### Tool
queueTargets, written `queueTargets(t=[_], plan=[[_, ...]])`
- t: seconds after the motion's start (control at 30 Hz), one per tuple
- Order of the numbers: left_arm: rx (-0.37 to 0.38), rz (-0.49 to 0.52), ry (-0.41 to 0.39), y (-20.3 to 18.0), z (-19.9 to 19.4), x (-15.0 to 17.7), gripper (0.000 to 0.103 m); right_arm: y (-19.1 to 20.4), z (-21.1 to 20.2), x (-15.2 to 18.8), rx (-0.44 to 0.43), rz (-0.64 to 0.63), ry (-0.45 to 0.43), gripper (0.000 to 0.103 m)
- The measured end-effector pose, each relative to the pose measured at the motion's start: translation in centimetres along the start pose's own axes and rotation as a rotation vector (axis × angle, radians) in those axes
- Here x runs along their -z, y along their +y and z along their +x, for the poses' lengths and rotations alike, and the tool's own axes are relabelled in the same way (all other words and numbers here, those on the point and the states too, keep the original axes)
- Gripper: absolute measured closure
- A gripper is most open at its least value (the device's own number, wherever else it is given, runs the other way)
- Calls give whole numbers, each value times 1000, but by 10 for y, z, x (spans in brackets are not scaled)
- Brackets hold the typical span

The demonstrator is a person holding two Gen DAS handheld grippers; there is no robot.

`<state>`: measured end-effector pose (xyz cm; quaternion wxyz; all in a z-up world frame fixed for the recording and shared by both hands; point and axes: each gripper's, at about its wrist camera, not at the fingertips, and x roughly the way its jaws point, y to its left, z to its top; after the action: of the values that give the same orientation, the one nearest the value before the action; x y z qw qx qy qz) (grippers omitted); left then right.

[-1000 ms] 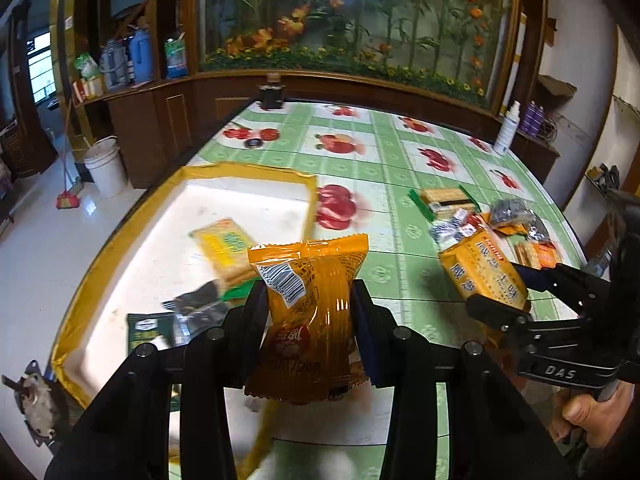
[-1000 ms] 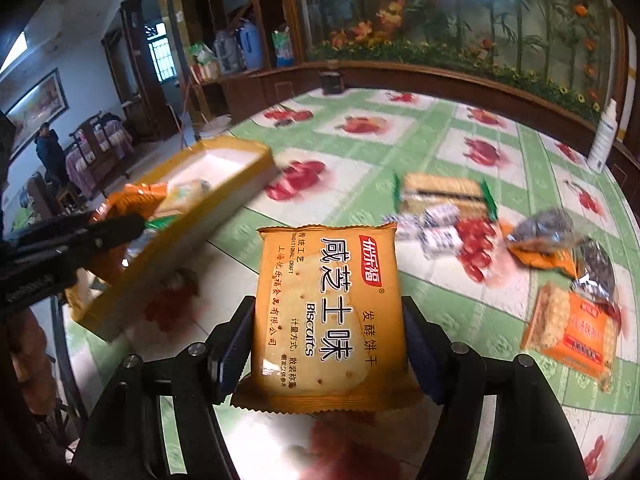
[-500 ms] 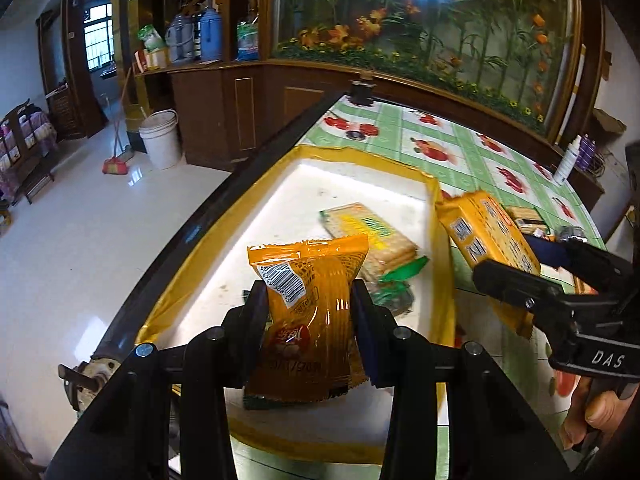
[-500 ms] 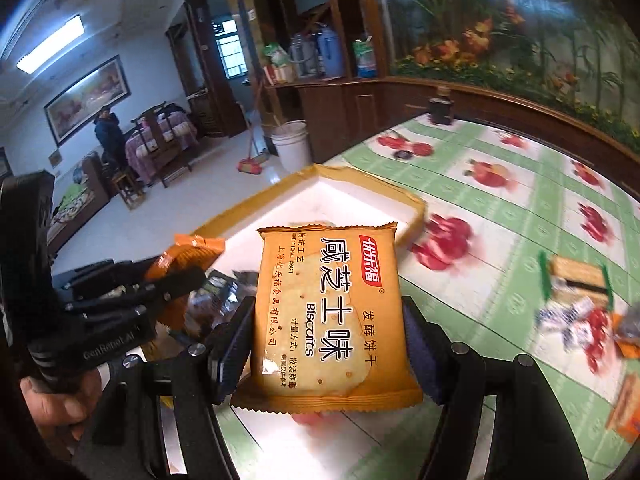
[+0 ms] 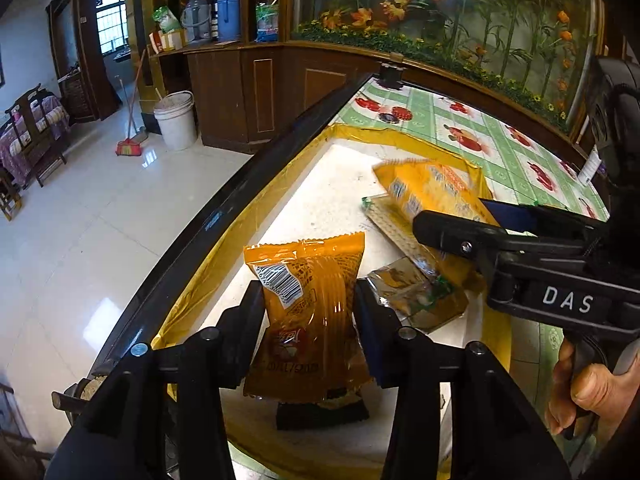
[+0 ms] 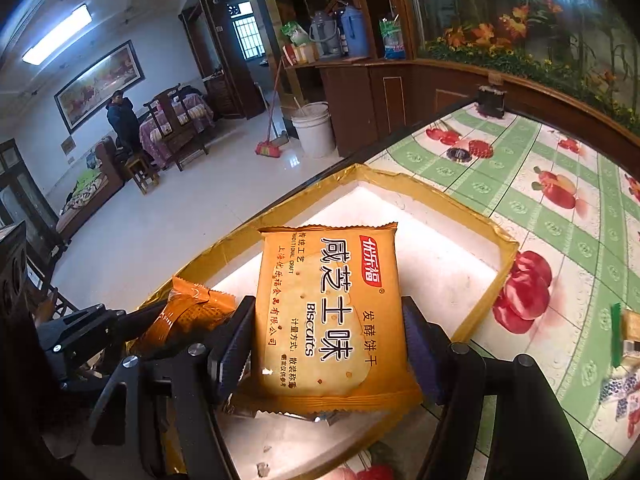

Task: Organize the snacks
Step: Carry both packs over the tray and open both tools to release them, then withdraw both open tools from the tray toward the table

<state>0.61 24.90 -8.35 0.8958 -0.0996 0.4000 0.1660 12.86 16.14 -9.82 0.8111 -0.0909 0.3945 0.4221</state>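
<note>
My left gripper [image 5: 308, 300] holds an orange snack packet [image 5: 308, 312] upright over the near end of a yellow-rimmed white tray [image 5: 280, 196]. Its jaws are opening, and the pads still touch the packet's sides. My right gripper [image 6: 326, 312] is shut on a flat orange biscuit packet [image 6: 328, 312] with Chinese lettering, held above the same tray [image 6: 420, 188]. In the left wrist view the right gripper [image 5: 460, 220] reaches in from the right with the biscuit packet [image 5: 432, 192]. In the right wrist view the left gripper [image 6: 160, 316] and its orange packet [image 6: 192, 312] sit at lower left.
Inside the tray lie a cracker packet with green ends [image 5: 384, 220] and a dark foil packet [image 5: 416, 296]. The tray sits by the table's dark left edge [image 5: 240, 208], with floor beyond. More snacks [image 6: 624, 360] lie on the fruit-print tablecloth [image 6: 560, 208]. A person [image 6: 120, 116] stands far off.
Both grippers have swung left from the tablecloth to over the tray, each with its packet. The biscuit packet now hangs above the tray's inside.
</note>
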Motion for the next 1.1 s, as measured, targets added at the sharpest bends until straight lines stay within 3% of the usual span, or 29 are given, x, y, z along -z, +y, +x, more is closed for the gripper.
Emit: queueTargets(t=[0.1,0.4,0.5,1.1], plan=[[-19,-16,-11,2,-2,1,44,-2,-5,5,2,4,-14,29],[-20,4,-53,-17,-18,-1,42,-36,-57,31,21,119,-97,22],[-13,21,-60,-29,-23,0,34,-52,-74,42,43,161,-112,19],[83,161,-48,-110,-38,15,29,-123,-167,133,194,306,-175,14]])
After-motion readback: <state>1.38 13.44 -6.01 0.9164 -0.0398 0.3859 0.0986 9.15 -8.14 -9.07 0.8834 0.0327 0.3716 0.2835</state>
